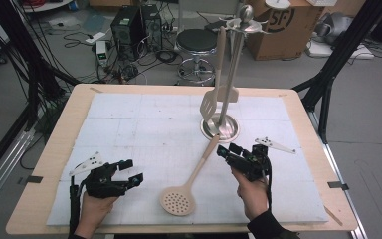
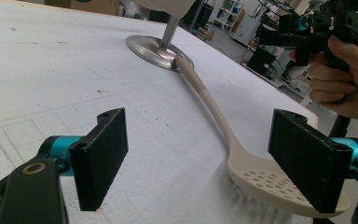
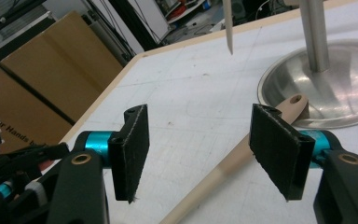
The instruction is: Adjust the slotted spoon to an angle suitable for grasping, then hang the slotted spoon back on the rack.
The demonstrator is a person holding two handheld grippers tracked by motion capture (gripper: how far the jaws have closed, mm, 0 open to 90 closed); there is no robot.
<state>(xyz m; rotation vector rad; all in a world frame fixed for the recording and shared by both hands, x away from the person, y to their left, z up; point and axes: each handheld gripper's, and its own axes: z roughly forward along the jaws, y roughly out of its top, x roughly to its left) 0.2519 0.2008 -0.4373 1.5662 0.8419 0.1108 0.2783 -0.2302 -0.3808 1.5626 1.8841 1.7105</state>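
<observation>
1. Skimmer (image 1: 185, 191): the item in hand. It lies flat on the white mat (image 1: 129, 124), perforated head toward you and handle running up to the stand base (image 1: 221, 127), where its tip rests on the rim.
2. Stand: upright steel pole on a round dish base, with a slotted turner (image 1: 214, 99) hanging from its top hooks.
3. Your right gripper (image 1: 225, 150): jaws parted and holding nothing. In the right gripper view the skimmer handle (image 3: 228, 163) runs below the gap, close to one pad but not pinched.
4. Your left gripper (image 1: 135, 175): jaws wide apart and empty, low over the mat just left of the skimmer head (image 2: 279, 184), not touching it.
5. Step in hand, by judgement: approach for pickup at the handle end, presumably to hang the skimmer on the stand.
6. Next move calls for: centre the right jaws over the handle, lower them astride it, then close. Stay clear of the base rim, which crowds the handle tip.
</observation>
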